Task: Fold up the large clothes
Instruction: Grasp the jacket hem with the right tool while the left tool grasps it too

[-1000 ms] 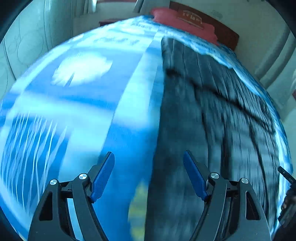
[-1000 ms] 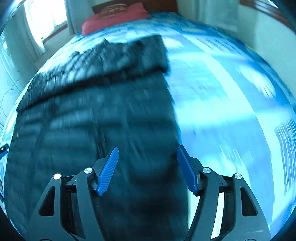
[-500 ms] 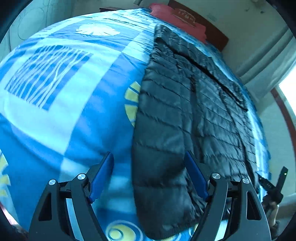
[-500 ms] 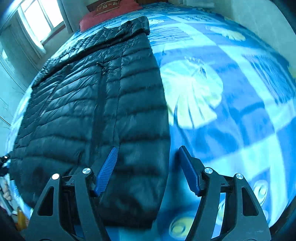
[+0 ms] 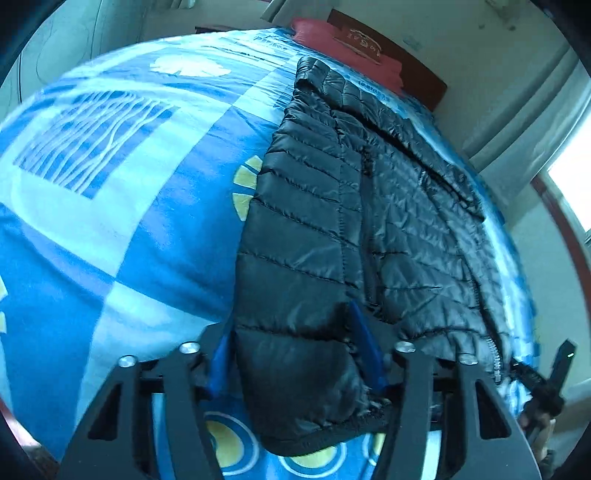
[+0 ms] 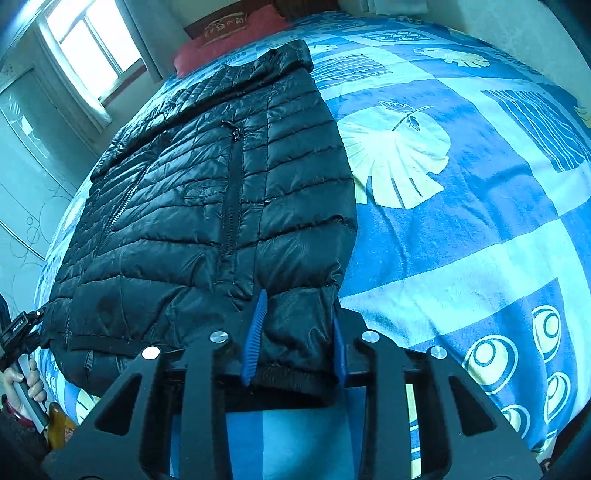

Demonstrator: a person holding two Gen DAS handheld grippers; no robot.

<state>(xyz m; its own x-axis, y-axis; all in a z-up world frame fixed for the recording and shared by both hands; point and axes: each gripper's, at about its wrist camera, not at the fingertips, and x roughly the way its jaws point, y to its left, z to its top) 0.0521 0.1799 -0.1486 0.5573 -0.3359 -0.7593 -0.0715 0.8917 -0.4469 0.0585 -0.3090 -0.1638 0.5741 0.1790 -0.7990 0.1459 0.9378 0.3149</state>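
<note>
A black quilted puffer jacket [image 5: 369,206] lies flat on a blue patterned bedspread [image 5: 110,184], collar toward the headboard. In the left wrist view my left gripper [image 5: 291,347] is shut on the jacket's near left hem corner, the fabric bunched between the blue fingers. In the right wrist view the jacket [image 6: 207,177] shows with its zip and a sleeve laid along its right edge. My right gripper [image 6: 299,332] is shut on that sleeve's cuff end [image 6: 295,376].
A red pillow [image 6: 229,33] and a wooden headboard [image 5: 391,51] are at the far end. A window [image 6: 88,48] with curtains is on one side. The bedspread [image 6: 461,221] stretches wide beside the jacket. A hand holding a gripper handle [image 6: 22,376] shows at the left edge.
Both grippers have moved down to the jacket's near end and closed on it: the left on the hem corner, the right on the sleeve cuff. Both were open before.
</note>
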